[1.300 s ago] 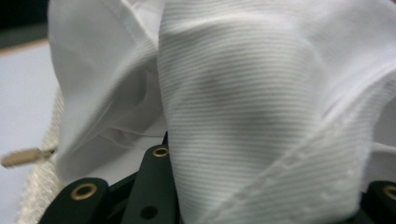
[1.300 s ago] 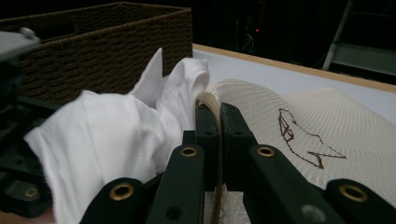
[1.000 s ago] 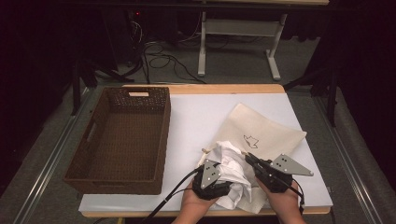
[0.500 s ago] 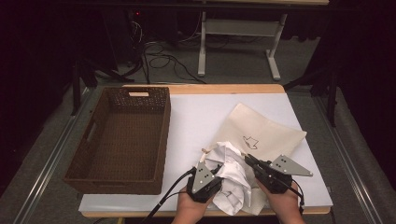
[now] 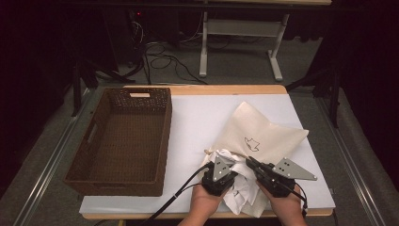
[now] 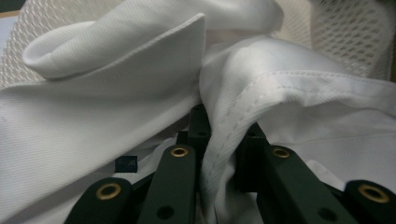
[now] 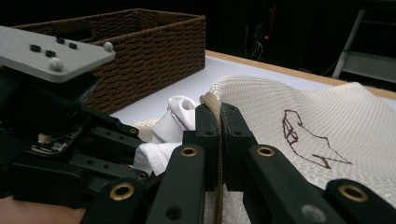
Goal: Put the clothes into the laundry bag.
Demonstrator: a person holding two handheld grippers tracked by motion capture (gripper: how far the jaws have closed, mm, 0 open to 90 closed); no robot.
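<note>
A cream mesh bag (image 5: 263,132) with a dark drawing lies at the table's front right. A crumpled white garment (image 5: 240,190) spills from its near opening. My left gripper (image 5: 229,164) has just been closing and is shut on a stitched fold of the white garment (image 6: 116,107), which is pinched between its jaws (image 6: 224,128). My right gripper (image 5: 249,162) is shut on the bag's corded rim, and in the right gripper view (image 7: 219,123) the rim (image 7: 212,100) runs between the pressed jaws. The two grippers sit close together, with the garment between them.
An empty brown wicker basket (image 5: 94,136) stands on the left of the white table sheet (image 5: 197,117); its wall (image 7: 140,51) rises beyond the left gripper. The wooden table edge (image 5: 226,89) runs along the back. Cables and a white stand frame are on the floor behind.
My left gripper drew back a little, then moved right into the white garment and closed on a fold. The garment has bunched up slightly. The right gripper and the bag stayed put.
</note>
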